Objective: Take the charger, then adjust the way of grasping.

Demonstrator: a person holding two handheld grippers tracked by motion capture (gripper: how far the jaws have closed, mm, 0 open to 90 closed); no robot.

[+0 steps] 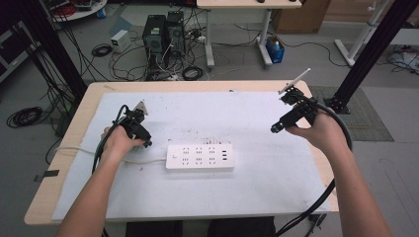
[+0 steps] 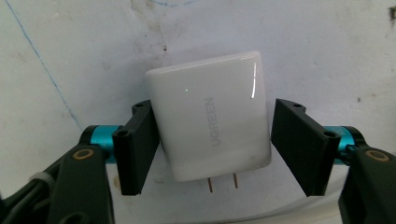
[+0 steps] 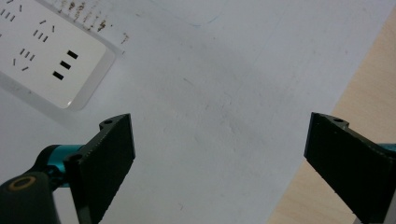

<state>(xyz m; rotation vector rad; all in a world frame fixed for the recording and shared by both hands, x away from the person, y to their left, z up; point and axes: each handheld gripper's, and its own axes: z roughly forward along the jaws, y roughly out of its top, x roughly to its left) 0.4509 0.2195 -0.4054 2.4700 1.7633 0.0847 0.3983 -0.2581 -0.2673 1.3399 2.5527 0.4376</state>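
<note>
A white charger [image 2: 210,116] marked UGREEN lies on the white sheet with its two prongs pointing toward the camera. My left gripper [image 2: 212,140] has a jaw on each side of it; the left pad presses its side and the right pad sits at its edge. In the high view the left gripper [image 1: 143,138] is low over the sheet, just left of a white power strip [image 1: 200,157]. My right gripper [image 1: 276,128] hovers above the sheet's right part. Its jaws [image 3: 219,154] stand wide apart with nothing between them. A corner of the power strip [image 3: 42,51] lies far to their left.
The white sheet [image 1: 222,113] covers most of the wooden table [image 1: 94,94]. The strip's white cord [image 1: 148,162] runs left under my left hand. The table's bare right edge [image 3: 369,93] is close to the right gripper. Computers and cables stand on the floor beyond.
</note>
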